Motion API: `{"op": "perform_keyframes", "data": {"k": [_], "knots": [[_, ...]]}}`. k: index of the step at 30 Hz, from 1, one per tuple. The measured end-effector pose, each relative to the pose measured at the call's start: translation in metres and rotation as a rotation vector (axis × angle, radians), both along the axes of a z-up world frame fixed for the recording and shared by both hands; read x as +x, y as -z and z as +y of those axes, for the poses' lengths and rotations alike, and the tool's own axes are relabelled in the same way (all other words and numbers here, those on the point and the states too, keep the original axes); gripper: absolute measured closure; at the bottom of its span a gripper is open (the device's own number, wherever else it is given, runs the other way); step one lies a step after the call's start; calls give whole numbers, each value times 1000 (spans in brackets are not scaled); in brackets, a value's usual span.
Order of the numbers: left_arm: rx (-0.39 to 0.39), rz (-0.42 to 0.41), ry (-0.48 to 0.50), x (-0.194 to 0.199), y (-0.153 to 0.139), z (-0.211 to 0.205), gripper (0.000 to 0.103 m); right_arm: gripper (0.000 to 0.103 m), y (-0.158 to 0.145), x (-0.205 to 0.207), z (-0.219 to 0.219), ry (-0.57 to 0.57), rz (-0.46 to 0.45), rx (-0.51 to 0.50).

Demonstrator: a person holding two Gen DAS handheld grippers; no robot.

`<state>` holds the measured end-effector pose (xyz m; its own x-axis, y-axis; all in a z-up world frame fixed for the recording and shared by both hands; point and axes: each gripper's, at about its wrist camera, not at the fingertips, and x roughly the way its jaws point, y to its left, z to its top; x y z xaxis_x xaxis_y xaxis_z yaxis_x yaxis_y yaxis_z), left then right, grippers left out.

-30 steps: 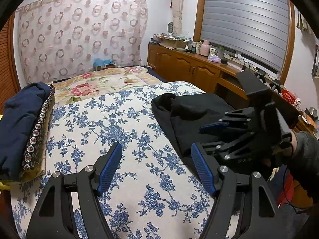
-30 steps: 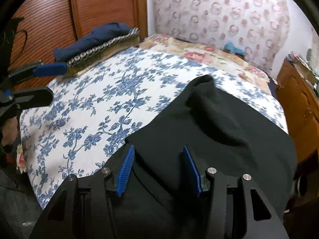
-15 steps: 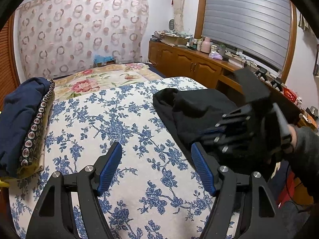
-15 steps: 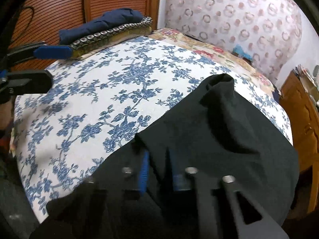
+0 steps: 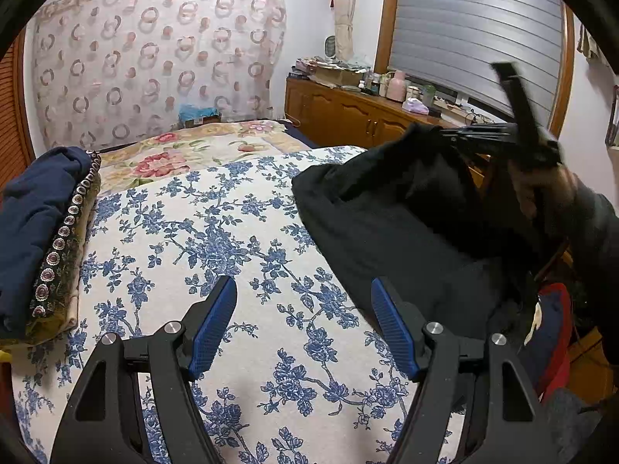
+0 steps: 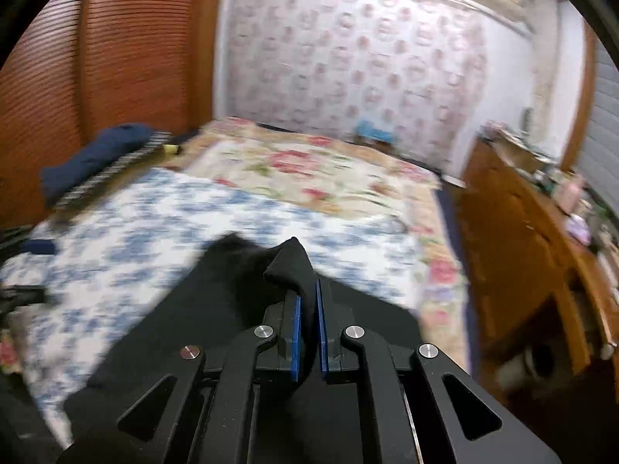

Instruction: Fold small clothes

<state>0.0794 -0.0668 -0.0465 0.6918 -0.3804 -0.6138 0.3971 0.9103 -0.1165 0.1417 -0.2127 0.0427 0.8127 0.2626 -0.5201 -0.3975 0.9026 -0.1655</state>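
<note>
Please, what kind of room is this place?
Most likely a home bedroom. A bed with a floral cover fills the middle, a wooden cabinet crowded with bottles stands under a shuttered window, and folded clothes are stacked on the bed's edge.

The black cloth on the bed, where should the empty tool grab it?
Probably the near edge of the black cloth, where it lies flat on the blue flowered cover. The left tool is open just in front of it, so it could slide in low from the front. The right tool already pinches a far bit.
</note>
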Motion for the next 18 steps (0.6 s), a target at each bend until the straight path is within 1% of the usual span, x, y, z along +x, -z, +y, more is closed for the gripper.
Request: {"op": "perform_keyframes", "data": {"k": [4,6,7,10,11,12,14,18], "knots": [[2,11,0,2,3,-1,30,96,19,44,-40,205,45,-5],[3,16,3,3,4,-2,30,95,27,52,-52,263,68,15],[2,20,7,5,5,-3,30,93,30,52,-56,282,78,25],[3,39,23,16,8,-8,30,77,41,50,-55,266,110,43],[6,44,26,21,9,-11,30,69,44,49,-51,255,117,45],[13,51,31,27,11,-13,30,64,45,49,-51,241,122,52],[30,60,39,37,12,-18,30,63,47,58,-59,210,144,73],[64,73,60,60,12,-30,30,63,51,74,-63,176,177,76]]}}
